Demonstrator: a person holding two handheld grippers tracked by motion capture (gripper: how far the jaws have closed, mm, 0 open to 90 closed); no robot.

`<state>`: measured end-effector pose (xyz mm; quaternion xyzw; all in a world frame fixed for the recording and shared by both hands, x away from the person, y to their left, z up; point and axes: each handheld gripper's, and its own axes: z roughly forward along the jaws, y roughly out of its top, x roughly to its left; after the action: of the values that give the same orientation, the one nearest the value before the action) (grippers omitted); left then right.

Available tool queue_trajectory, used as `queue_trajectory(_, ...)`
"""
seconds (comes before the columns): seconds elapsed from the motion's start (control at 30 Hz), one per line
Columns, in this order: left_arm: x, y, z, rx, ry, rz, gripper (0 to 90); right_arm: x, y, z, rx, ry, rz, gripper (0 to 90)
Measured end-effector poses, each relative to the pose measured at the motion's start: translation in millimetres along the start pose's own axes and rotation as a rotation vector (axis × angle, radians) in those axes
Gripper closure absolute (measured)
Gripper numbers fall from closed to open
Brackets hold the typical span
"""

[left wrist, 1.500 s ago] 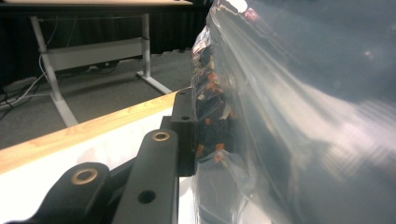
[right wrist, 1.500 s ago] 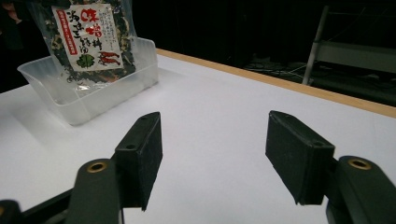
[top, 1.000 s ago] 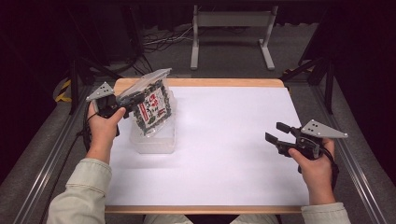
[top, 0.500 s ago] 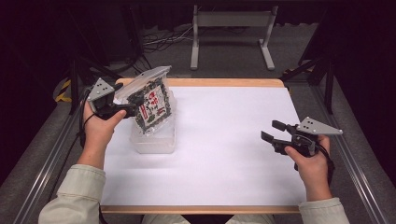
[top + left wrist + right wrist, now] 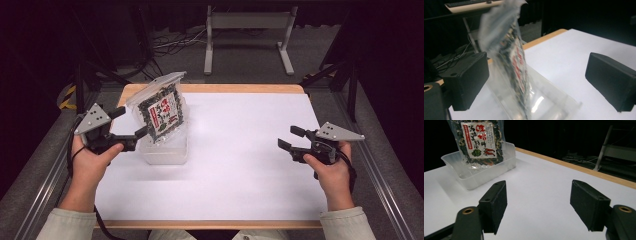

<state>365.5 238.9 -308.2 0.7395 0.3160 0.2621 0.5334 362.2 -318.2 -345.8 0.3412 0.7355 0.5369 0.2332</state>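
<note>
Packet [image 5: 162,112] stands in tub [image 5: 165,150], left of frame; your left tool [image 5: 131,127] has just opened, pads clear; right tool [image 5: 289,137] open, empty.

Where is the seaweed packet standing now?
In the high view, the clear seaweed packet stands upright in the clear plastic tub at the table's left, beside the left tongs.
</note>
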Motion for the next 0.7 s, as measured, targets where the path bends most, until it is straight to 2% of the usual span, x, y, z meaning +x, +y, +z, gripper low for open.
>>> queue_trajectory(0.23,-14.1,-20.8,-20.8,-0.01,-0.008,-0.02,6.0,-6.1,-8.3,-2.2,0.017,-0.001,0.002,28.8)
queue_trajectory(0.43,-21.6,-37.1,-29.1,-0.003,-0.042,-0.031,6.0,-8.4,-19.3,-4.4,0.04,0.001,-0.01,27.5)
queue_trajectory(0.7,-26.2,-63.4,-29.2,0.063,-0.077,-0.036,5.8,-9.1,-32.7,-9.0,0.064,0.003,-0.028,26.3)
